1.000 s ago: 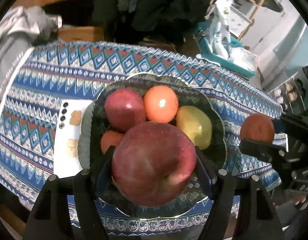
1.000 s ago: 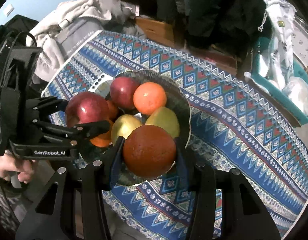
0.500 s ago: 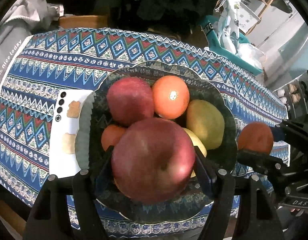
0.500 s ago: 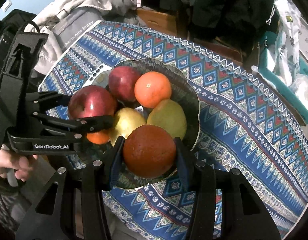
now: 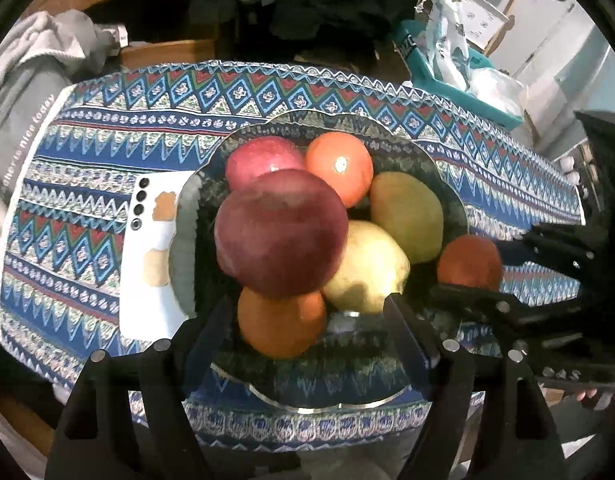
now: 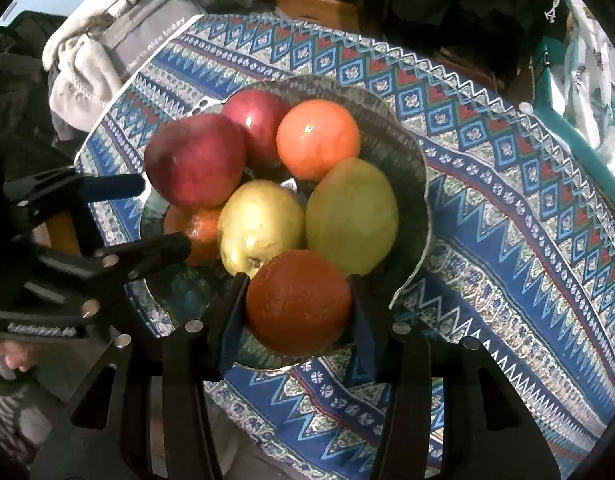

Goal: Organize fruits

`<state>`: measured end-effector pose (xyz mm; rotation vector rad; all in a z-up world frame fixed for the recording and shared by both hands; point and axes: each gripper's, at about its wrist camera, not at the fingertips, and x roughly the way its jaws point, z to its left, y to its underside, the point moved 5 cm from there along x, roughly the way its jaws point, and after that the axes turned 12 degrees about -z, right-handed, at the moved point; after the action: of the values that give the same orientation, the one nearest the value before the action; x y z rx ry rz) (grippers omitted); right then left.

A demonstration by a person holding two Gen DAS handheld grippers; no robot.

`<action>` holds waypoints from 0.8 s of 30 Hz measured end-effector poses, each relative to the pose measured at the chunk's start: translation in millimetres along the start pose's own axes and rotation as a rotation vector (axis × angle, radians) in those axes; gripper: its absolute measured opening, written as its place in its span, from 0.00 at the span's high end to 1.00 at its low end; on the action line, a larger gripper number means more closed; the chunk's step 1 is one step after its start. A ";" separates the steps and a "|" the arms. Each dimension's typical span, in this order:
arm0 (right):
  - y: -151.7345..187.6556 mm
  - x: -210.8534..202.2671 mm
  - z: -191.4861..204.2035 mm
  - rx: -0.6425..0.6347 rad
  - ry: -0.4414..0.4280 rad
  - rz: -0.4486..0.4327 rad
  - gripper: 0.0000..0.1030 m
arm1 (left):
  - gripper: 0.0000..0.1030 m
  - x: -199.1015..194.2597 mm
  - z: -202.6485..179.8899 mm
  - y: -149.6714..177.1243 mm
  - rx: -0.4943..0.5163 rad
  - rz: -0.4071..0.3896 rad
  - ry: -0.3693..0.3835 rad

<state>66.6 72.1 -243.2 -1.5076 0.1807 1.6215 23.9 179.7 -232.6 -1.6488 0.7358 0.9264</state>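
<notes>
Resting stem-up atop bowl point(image 5: 447, 184) fruit: released red apple point(image 5: 281, 232).

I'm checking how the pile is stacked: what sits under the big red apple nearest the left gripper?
The big red apple rests on an orange and leans against a yellow pear. The bowl floor beneath them is hidden.

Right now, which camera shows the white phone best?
The left wrist view: the phone lies on the cloth, mostly visible, its right edge under the bowl. The right wrist view shows only a corner behind the apples.
</notes>
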 end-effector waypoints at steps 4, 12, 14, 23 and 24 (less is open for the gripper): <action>3.7 2.2 0.7 -0.005 -0.002 0.004 0.51 | 0.22 -8.4 -3.9 11.0 0.039 0.004 -0.038; -5.0 -22.1 -1.8 -0.005 0.025 -0.052 0.49 | 0.22 -26.3 -10.9 13.5 0.073 -0.027 -0.075; -7.8 -34.2 -2.5 -0.006 0.040 -0.077 0.46 | 0.22 -32.0 -14.2 12.1 0.069 -0.036 -0.065; -13.9 -88.6 -4.0 -0.046 0.150 -0.189 0.38 | 0.17 -68.5 -42.8 -1.6 0.127 -0.131 -0.048; -14.7 -98.1 -4.5 -0.044 0.162 -0.208 0.38 | 0.17 -72.7 -45.4 -3.8 0.131 -0.143 -0.048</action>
<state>66.6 29.8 -153.4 -1.6355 0.0748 1.3476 -0.6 137.9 -161.8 -1.5375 0.6245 0.7971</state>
